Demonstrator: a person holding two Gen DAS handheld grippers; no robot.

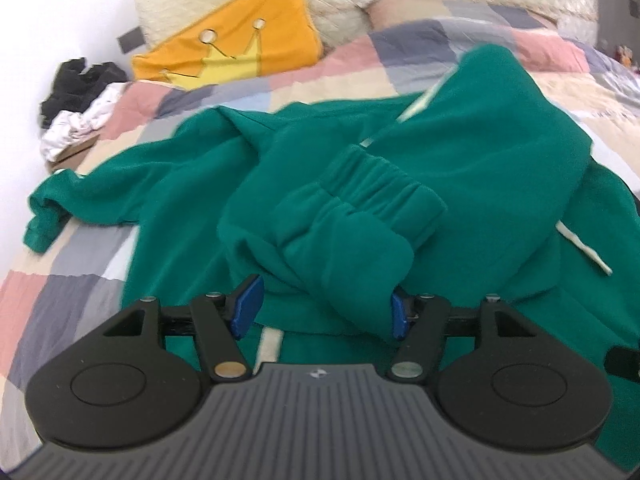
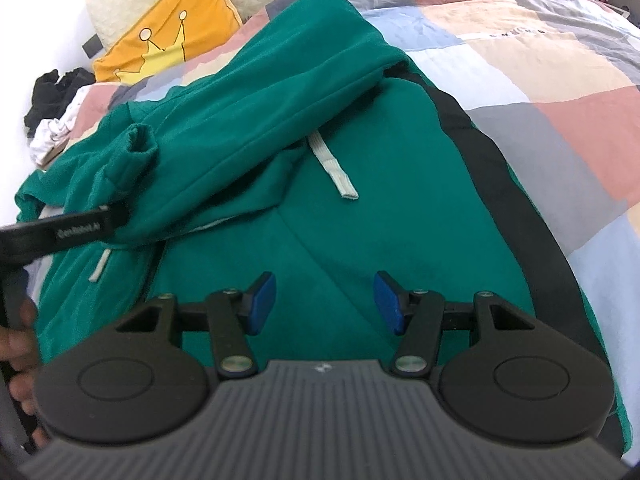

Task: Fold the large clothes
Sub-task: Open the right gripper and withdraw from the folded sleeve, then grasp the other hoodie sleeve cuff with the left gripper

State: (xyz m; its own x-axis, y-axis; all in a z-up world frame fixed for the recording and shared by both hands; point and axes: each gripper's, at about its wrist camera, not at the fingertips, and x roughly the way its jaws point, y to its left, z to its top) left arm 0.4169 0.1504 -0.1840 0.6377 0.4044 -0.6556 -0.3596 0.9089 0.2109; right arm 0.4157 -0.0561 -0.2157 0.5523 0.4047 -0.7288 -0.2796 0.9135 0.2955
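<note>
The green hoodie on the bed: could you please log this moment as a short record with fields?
garment: green hoodie, spread rumpled on a patchwork quilt
sleeve: one cuff folded in over the body
drawstring: white, lying on the chest
left gripper: jaws apart around a fold of sleeve fabric; grip not certain
right gripper: open above the hoodie's body, holding nothing
background: orange crown pillow at the headboard; black and white clothes pile beside the bed
fold status: not yet tidy

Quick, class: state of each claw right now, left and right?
Left claw: open, its pads either side of a fold of the green hoodie, not pressing.
Right claw: open, empty above the hoodie.
</note>
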